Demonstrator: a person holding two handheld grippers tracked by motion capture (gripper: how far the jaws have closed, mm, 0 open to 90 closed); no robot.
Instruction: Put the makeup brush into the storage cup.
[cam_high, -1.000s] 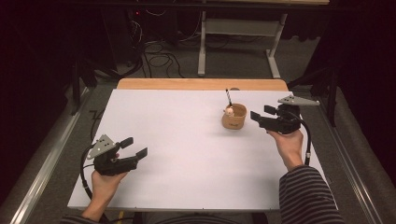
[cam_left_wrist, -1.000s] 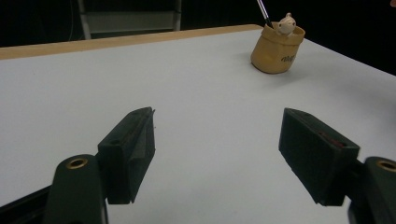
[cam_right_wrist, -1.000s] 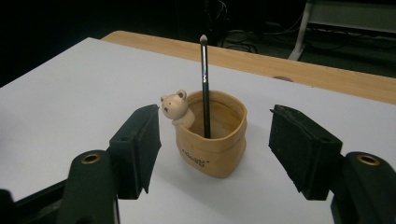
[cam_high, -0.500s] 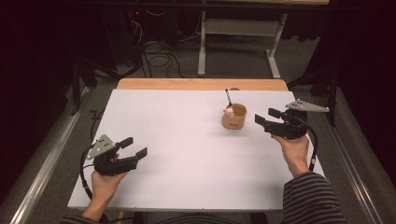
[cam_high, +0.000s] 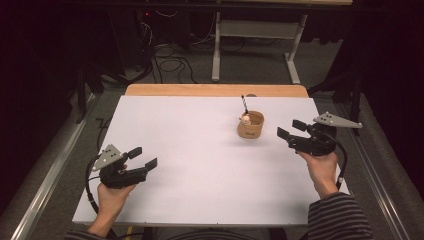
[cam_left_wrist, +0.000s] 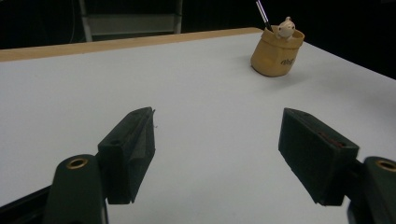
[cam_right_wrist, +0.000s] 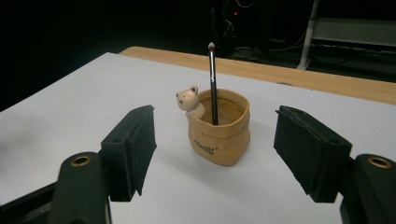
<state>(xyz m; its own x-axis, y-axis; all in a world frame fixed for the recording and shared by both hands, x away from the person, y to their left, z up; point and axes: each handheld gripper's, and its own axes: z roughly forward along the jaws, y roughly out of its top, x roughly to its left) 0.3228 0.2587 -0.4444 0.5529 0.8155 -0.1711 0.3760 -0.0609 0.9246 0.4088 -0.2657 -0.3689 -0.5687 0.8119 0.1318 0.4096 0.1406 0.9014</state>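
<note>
Right hand-held gripper (cam_high: 289, 131) at centre right of the high view, jaws spread and just opened wider, nothing between them. Aimed at the pot (cam_high: 250, 125), which stands just beside it toward frame centre, apart from the pads. Looks like a hand easing off after setting the pot or its brush in place, though lining up for a fresh grasp cannot be ruled out.

In the right gripper view, pot (cam_right_wrist: 219, 127) dead centre between the two black jaws but farther off, upright on the tabletop (cam_right_wrist: 70, 107). Tan, bag-shaped, soft-looking rim, a small bear figure (cam_right_wrist: 189, 99) perched at its edge. Inside, one thin dark brush (cam_right_wrist: 213, 79), leaning slightly, tip up, propped by the rim. No other contents discernible.

Left hand-held gripper (cam_high: 142, 157) at lower left of the high view, jaws likewise spread and empty, parked low over bare tabletop (cam_high: 200, 165), well apart from the pot. Probably held clear so as not to crowd the other hand. From the left gripper view, pot (cam_left_wrist: 276, 53) in the upper right, far beyond the jaws.
</note>
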